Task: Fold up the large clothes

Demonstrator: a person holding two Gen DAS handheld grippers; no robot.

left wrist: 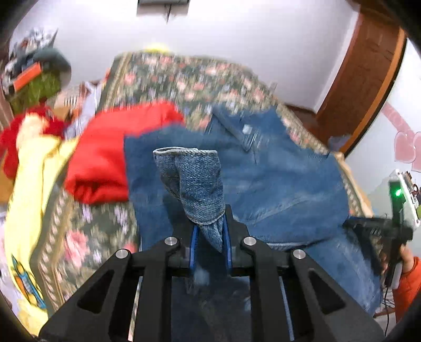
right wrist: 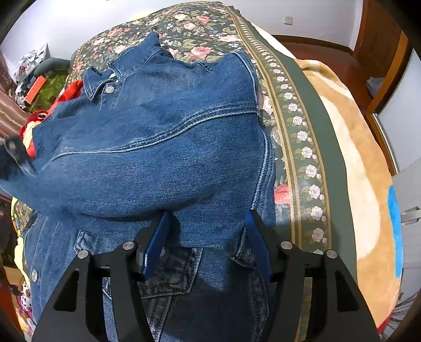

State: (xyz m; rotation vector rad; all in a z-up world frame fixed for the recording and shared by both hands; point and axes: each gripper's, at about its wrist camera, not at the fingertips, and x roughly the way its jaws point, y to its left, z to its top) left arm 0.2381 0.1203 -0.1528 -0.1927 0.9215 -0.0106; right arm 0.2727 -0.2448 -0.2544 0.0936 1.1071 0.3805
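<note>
A blue denim jacket lies on a floral bedspread, partly folded over itself, collar at the far left. My left gripper is shut on a hem corner of the jacket, which sticks up between the blue pads. The jacket's body spreads beyond it. My right gripper is open, its pads either side of a folded jacket edge, low over the cloth. The right gripper also shows in the left wrist view, at the jacket's right edge.
A folded red garment and a yellow printed cloth lie left of the jacket. A clutter pile stands at the far left. A tan blanket covers the bed's right side. A wooden door frame stands at the right.
</note>
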